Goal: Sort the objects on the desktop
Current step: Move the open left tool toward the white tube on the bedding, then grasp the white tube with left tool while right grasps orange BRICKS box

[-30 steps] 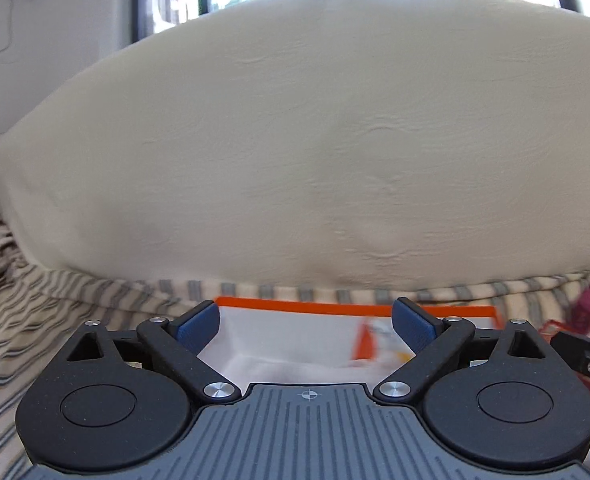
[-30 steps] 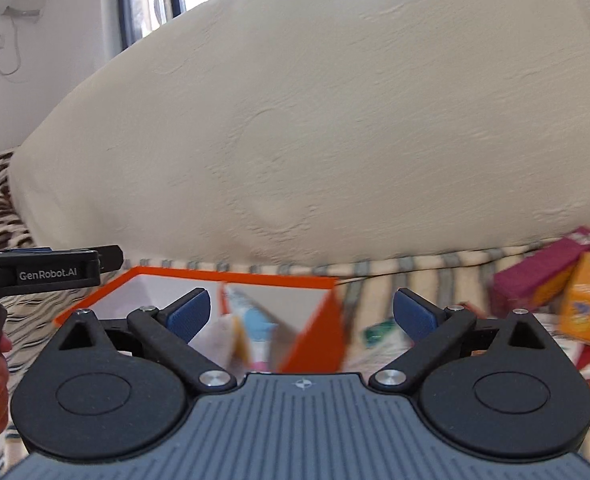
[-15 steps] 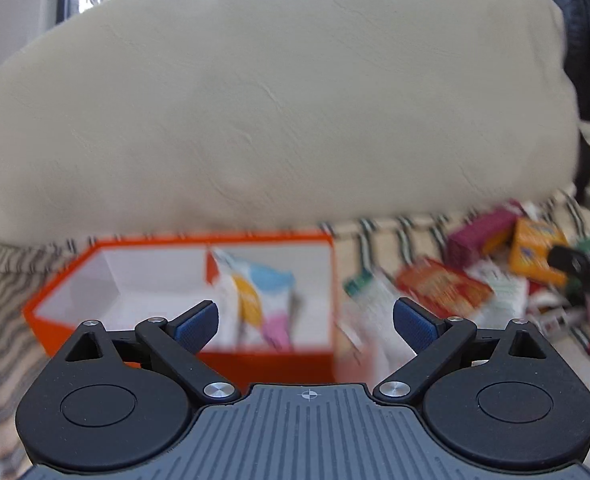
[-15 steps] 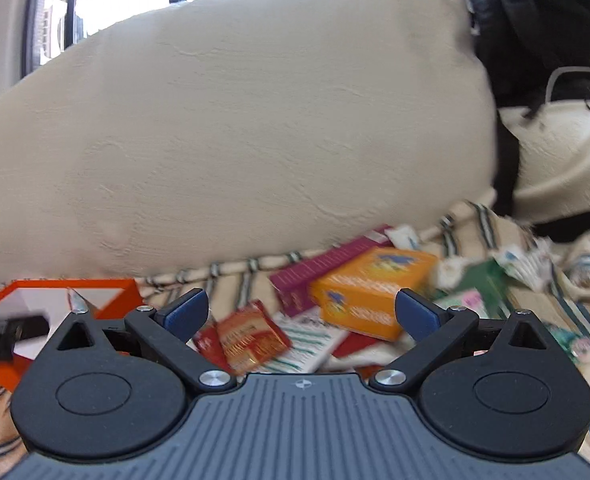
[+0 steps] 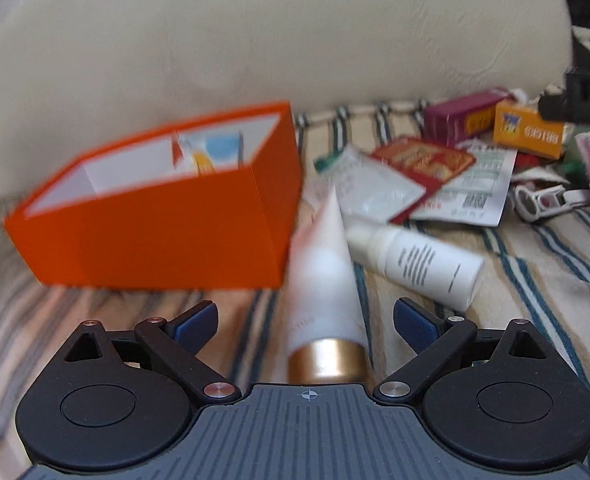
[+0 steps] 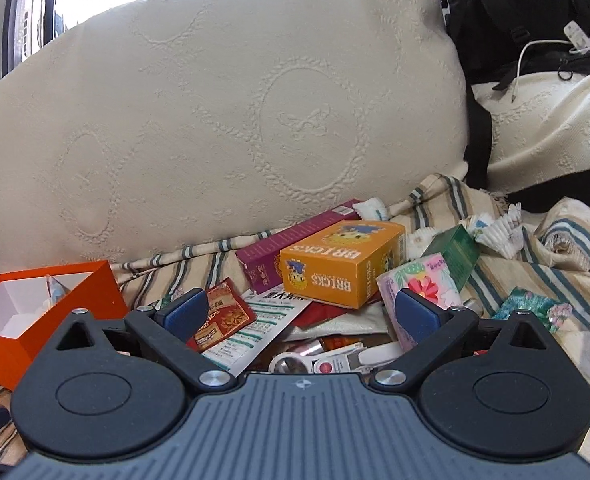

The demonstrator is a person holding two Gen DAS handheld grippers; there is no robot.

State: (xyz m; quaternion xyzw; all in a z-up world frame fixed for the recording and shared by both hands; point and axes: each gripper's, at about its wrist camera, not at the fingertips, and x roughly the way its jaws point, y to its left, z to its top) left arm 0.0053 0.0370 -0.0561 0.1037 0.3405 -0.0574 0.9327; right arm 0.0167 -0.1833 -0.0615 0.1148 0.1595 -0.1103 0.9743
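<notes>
The left tongs [image 5: 305, 316] stand wide open and empty, straddling a white tube with a gold cap [image 5: 323, 300] that lies on the striped cloth [image 5: 543, 280] just beside the orange box [image 5: 155, 232]. A white bottle [image 5: 415, 260] lies touching the tube's far side, so closing here could nudge or catch the bottle too (the tube tapers, and may well slip forward out of the pads). The right tongs [image 6: 302, 310] are also open and hold nothing, hovering over the jumble around the BRICKS box [image 6: 343, 264]. The orange box already holds a few packets; the left view is blurred, so finer contact is unclear.
</notes>
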